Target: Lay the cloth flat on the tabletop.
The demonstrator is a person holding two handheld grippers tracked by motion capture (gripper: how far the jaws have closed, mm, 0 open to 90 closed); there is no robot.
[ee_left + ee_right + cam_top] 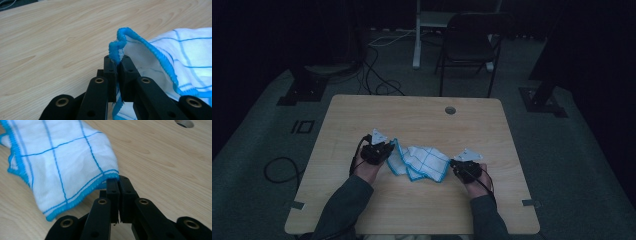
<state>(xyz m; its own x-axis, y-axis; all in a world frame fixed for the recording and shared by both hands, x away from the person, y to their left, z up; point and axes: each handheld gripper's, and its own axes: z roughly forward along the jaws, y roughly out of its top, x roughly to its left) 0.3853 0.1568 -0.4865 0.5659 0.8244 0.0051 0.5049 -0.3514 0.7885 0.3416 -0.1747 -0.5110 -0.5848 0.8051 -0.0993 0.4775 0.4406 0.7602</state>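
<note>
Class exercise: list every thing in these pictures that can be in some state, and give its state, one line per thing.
Cloth: crumpled, lying on the table between the tongs, pinched at two edges.
Left tongs: shut on the cloth's blue hem.
Right tongs: shut on a corner of the cloth.
Table: bare wood around the cloth, with a round hole near its far edge.
Chair: upright, unoccupied, beyond the table.

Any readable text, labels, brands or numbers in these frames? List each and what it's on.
None readable.
Cloth: blue grid lines and blue hem, no lettering or tag in sight.
Left gripper and right gripper: plain black jaws, no markings.
Table: bare wood grain.
Floor marking left of the table: outlined shapes that resemble "10", too dim to confirm.
</note>
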